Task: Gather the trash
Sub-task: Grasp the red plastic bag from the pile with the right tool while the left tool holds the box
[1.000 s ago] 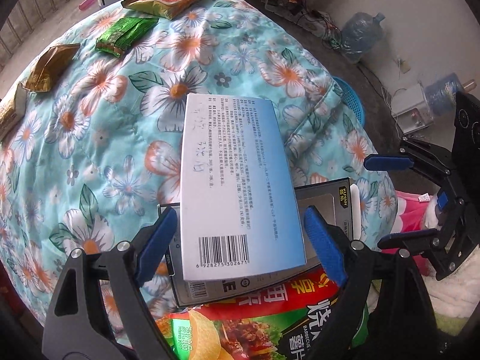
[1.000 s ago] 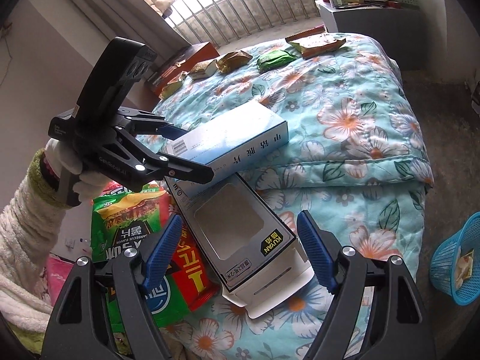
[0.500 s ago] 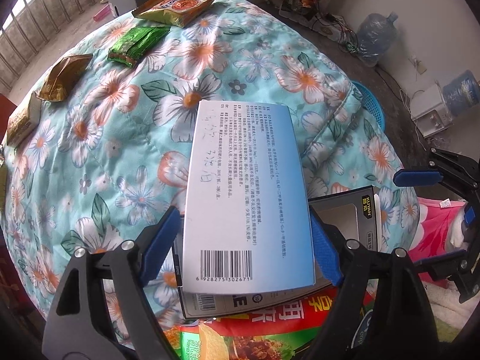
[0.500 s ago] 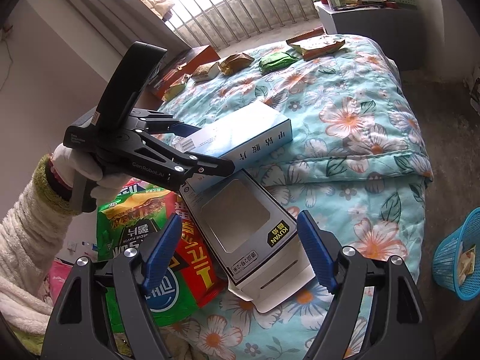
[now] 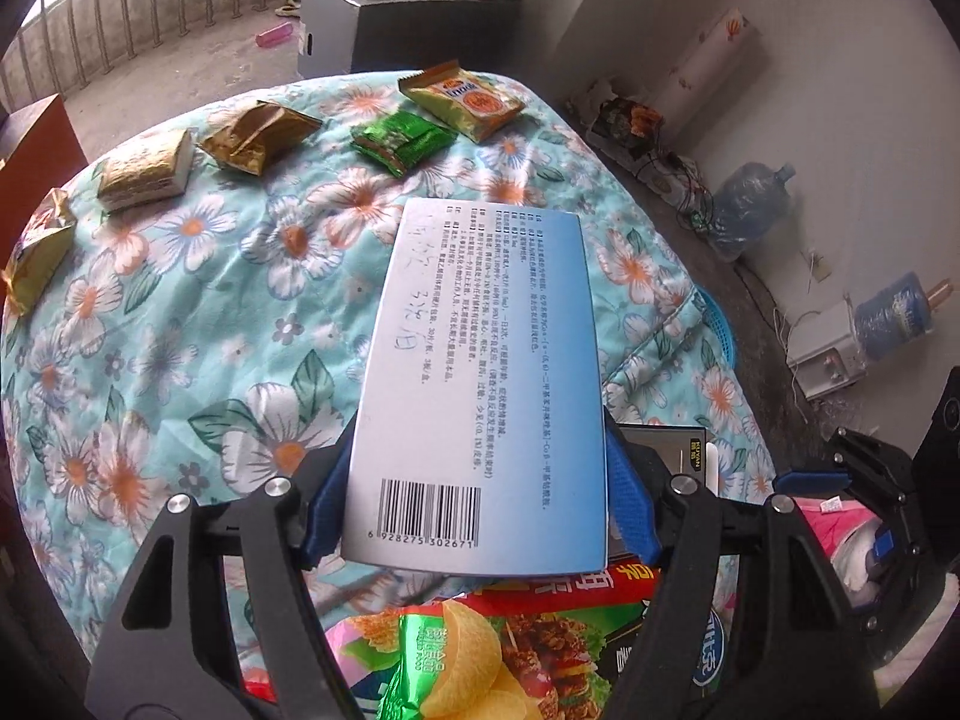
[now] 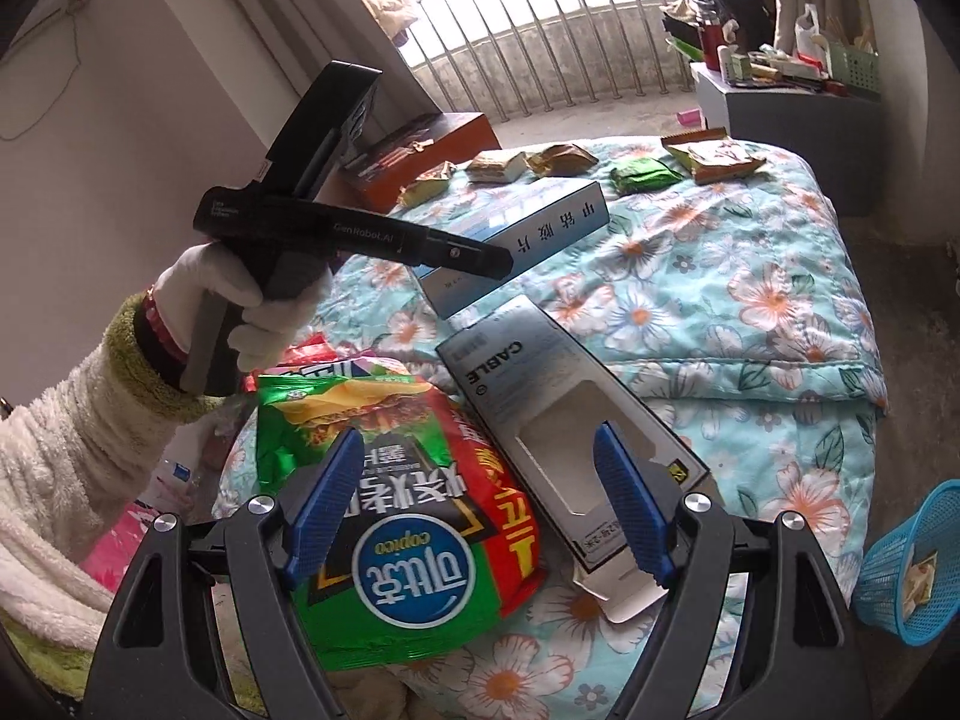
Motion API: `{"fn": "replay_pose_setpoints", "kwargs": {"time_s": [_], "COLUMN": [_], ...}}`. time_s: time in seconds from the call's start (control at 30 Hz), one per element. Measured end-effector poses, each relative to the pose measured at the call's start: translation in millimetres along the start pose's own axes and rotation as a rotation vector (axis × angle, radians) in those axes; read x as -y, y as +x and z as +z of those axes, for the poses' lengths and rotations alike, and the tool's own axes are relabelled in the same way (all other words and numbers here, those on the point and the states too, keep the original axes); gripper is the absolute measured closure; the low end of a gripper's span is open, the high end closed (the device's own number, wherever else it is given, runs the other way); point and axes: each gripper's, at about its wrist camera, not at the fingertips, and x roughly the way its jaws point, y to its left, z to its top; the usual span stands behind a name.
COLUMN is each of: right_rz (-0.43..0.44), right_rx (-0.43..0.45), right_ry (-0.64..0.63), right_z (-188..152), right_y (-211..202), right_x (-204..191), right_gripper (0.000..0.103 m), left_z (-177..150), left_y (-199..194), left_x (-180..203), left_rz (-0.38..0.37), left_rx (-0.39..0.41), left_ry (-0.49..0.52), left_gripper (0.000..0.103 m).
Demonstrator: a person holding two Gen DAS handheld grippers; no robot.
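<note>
The blue-and-white medicine box (image 5: 480, 384) is a flat, smooth cardboard slab, its long axis running away from the left hand-held gripper (image 5: 477, 501) toward the far end of the bed (image 5: 180, 312); the barcode end sits nearest, dense print and some handwriting cover the upper face; it is lifted clear of the floral quilt. The left gripper's blue ribbed pads have just been closing and now pinch the box's two long edges. In the right wrist view the box (image 6: 528, 240) slants above the quilt, held by a white-gloved hand (image 6: 240, 300) in a fleecy sleeve. Below lie a flattened grey cable carton (image 6: 564, 444) with a cut-out window and a glossy green-and-red crisp bag (image 6: 396, 510); the right hand-held gripper (image 6: 480, 516) hovers over them, jaws spread, gripping nothing. Crinkled foil wrappers (image 5: 396, 141) lie in a row at the far end; a blue plastic basket (image 6: 912, 570) stands on the floor at right.
</note>
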Motion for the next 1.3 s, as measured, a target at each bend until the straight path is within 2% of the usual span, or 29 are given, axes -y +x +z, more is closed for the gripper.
{"fn": "replay_pose_setpoints", "kwargs": {"time_s": [0.1, 0.23, 0.3, 0.43, 0.5, 0.63, 0.67, 0.9, 1.07, 1.3], "right_rz": [0.073, 0.138, 0.198, 0.273, 0.246, 0.070, 0.050, -0.012, -0.109, -0.084], "right_rx": [0.023, 0.028, -0.002, -0.092, -0.131, -0.118, -0.117, -0.067, -0.046, -0.010], "right_ry": [-0.050, -0.145, -0.174, -0.230, -0.258, -0.329, -0.326, -0.327, -0.397, -0.473], "right_z": [-7, -17, -24, -44, -54, -62, -61, -50, -46, -21], "right_y": [-1, 6, 14, 39, 54, 67, 68, 58, 80, 93], "right_x": [-32, -79, -100, -140, -155, -164, -163, -167, -179, -204], "right_gripper": [0.027, 0.041, 0.048, 0.051, 0.053, 0.057, 0.057, 0.058, 0.058, 0.058], "left_z": [-15, -46, -64, -98, -118, -152, -159, -199, -219, -243], "left_y": [-35, -77, -95, -122, -133, -146, -150, -163, -159, -162], "left_x": [-19, -45, -56, -72, -76, -78, -80, -89, -106, -126], "left_rz": [-0.003, 0.027, 0.046, 0.081, 0.097, 0.106, 0.107, 0.112, 0.093, 0.141], "left_rx": [0.094, 0.208, 0.253, 0.335, 0.375, 0.442, 0.456, 0.539, 0.550, 0.577], "left_ry": [-0.062, -0.142, -0.182, -0.258, -0.286, -0.334, -0.343, -0.416, -0.485, -0.554], "left_gripper": [0.035, 0.035, 0.035, 0.035, 0.035, 0.035, 0.035, 0.035, 0.035, 0.035]}}
